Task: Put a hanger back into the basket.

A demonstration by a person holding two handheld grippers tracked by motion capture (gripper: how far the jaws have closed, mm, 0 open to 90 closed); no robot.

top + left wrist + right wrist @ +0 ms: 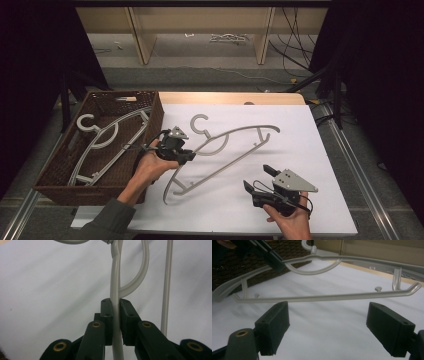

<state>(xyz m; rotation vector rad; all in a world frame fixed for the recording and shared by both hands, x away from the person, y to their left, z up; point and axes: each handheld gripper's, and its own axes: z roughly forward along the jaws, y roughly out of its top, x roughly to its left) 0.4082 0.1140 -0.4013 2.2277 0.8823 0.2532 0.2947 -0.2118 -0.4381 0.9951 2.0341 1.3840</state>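
Left claw (186, 156): clenched on the grey hanger (235, 142), pinching its upper arm just beside the hook.
Basket (55, 180): wicker, at the left edge of the surface (300, 150); a second hanger (100, 145) lies inside, so the held one is probably headed there.
Grey hanger: tilted, one end lifted off the white surface, the far end low.
Right claw (256, 180): released, jaws wide apart, holding nothing, near the hanger's lower bar.

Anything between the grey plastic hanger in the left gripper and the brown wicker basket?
Nothing visible. The left gripper holds the grey plastic hanger right beside the brown wicker basket; the near wall is the only thing to clear. Another grey hanger already lies inside.
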